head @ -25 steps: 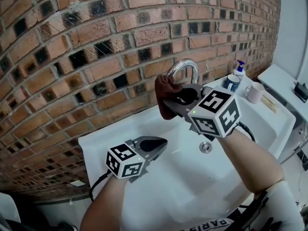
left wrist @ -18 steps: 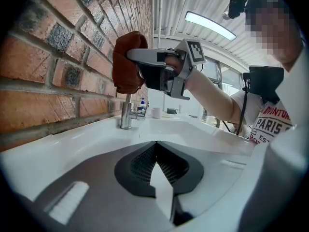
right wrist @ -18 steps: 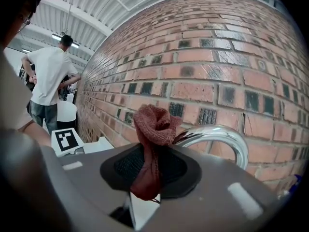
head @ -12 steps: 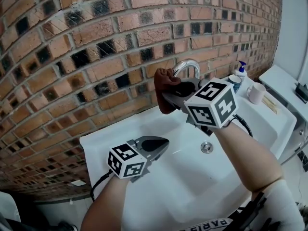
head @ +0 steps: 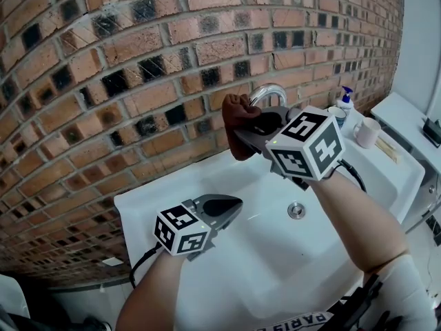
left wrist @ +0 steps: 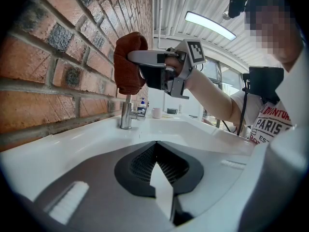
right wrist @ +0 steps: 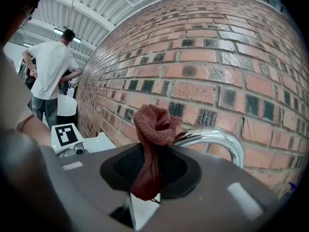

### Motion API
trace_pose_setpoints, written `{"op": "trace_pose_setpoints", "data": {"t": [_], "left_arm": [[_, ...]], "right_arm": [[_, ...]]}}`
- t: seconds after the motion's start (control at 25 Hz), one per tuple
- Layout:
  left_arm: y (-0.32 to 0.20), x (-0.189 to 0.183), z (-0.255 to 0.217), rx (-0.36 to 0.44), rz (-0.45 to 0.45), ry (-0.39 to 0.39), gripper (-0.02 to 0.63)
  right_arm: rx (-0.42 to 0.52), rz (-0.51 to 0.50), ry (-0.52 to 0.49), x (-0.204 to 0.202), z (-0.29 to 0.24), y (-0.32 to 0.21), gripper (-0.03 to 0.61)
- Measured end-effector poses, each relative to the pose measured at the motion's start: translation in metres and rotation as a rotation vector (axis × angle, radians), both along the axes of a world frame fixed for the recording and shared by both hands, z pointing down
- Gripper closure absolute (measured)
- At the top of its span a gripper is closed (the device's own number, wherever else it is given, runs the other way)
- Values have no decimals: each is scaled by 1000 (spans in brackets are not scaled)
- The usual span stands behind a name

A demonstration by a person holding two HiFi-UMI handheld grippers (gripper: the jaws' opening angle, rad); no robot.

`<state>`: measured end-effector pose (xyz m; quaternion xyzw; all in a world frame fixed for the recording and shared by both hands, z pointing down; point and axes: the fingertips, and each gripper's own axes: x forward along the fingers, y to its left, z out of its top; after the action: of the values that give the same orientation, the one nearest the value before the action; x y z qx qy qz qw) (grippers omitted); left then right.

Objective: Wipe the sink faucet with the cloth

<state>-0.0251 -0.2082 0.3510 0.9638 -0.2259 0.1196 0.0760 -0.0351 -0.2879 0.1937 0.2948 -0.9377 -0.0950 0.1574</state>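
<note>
Head view: R gripper (head: 241,142) at 1 o'clock, jaws clamped on a bunched rust-red cloth (right wrist: 153,144). Cloth sits at the chrome faucet (right wrist: 217,137) arch, on its 9 o'clock side; can't tell if it touches metal. L gripper (head: 233,204) at 7 o'clock over the white sink (head: 138,202), jaws together, nothing btwn them. Risks, as I judge: only a thin fold is pinched, so dragging over the curve may pull cloth free. Hard jaw could scrape chrome. Forearm could knock soap bottle (head: 344,101) & mug (head: 366,132) at 3 o'clock.
</note>
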Motion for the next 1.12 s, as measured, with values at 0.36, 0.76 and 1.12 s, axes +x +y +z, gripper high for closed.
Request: {"op": "trace_pose_setpoints", "data": {"t": [0.36, 0.76, 1.12], "left_arm": [[0, -1, 0, -1, 1, 0, 614], [0, 0, 0, -2, 0, 0, 614], [0, -1, 0, -2, 1, 0, 614]], "right_arm": [[58, 30, -19, 19, -35, -3, 491], [123, 130, -60, 62, -77, -24, 489], [109, 197, -140, 92, -77, -41, 489]]}}
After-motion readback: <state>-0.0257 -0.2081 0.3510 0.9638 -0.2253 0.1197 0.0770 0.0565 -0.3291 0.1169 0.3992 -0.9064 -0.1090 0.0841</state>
